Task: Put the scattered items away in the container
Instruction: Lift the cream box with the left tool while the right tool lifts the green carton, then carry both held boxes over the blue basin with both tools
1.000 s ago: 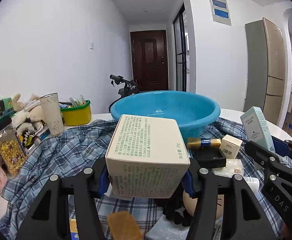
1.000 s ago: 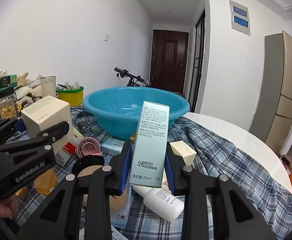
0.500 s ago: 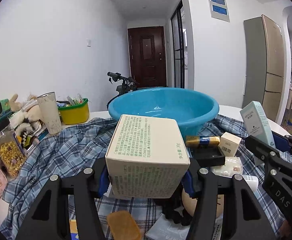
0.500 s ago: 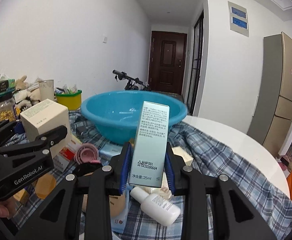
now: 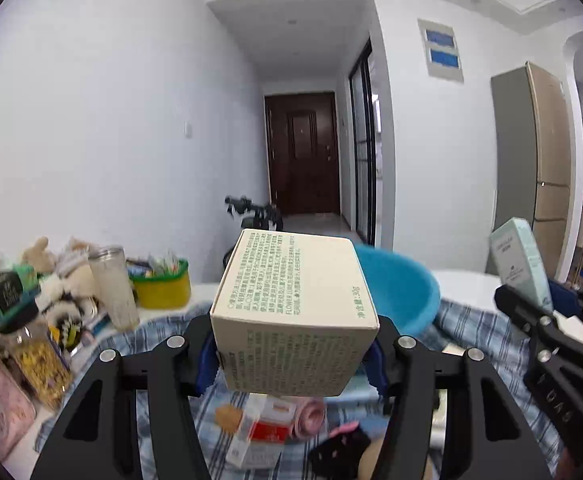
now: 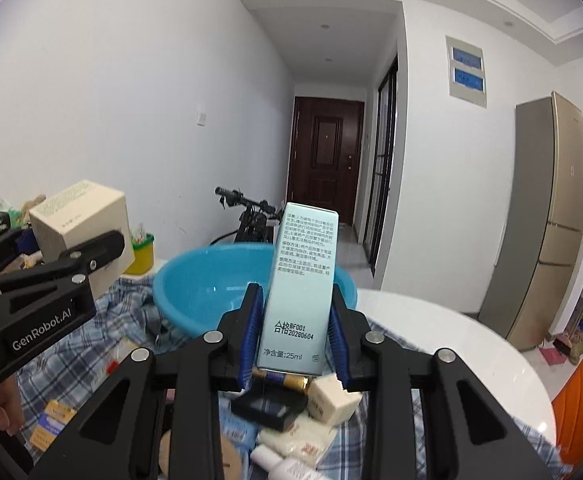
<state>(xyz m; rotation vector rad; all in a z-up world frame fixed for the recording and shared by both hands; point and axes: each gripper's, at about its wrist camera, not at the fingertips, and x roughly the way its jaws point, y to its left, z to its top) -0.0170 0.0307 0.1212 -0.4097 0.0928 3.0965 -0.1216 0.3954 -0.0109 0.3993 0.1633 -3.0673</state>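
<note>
Now, with your left gripper (image 5: 294,354) clamped on the cream box (image 5: 295,316) and your right gripper (image 6: 294,340) pinching the tall mint carton (image 6: 300,292), carry both level over the blue basin (image 6: 207,286) just ahead before letting go.

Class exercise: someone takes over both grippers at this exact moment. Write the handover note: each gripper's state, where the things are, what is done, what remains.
Left gripper: shut on the cream box, held clear of the cloth.
Right gripper: shut on the tall pale-green box, upright.
Blue basin: ahead on the checked cloth; nothing visible in the part that shows.
Done: both boxes picked up.
Left: drop both into the basin, then collect the black case, small white box, white bottle and the other loose bits.
</note>
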